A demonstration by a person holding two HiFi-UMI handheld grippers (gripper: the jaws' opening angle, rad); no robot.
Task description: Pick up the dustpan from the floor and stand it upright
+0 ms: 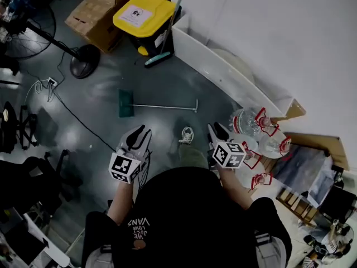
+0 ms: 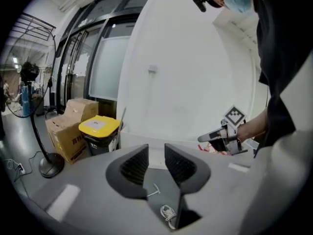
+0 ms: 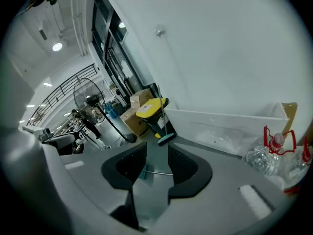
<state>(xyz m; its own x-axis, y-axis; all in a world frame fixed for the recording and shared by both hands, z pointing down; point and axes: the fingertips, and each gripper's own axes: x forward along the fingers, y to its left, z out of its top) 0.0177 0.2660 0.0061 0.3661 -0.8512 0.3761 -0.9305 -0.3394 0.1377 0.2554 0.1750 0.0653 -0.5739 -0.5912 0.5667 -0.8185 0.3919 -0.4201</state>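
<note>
Empty with jaws apart, left gripper (image 1: pixel 139 132) and right gripper (image 1: pixel 215 129) hang well short of the green dustpan (image 1: pixel 126 104) with thin metal handle, lying flat on the grey floor (image 1: pixel 167 80), so the approach likely calls for reaching down to that handle.

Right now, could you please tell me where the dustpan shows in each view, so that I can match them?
Head view: the dustpan lies on the floor at centre, green pan left, long handle running right.
Left gripper view: only its handle end shows, low between the open jaws.
Right gripper view: centre, in the gap between the jaws, pan at left.
Shared landmark: the yellow-lidded bin.
</note>
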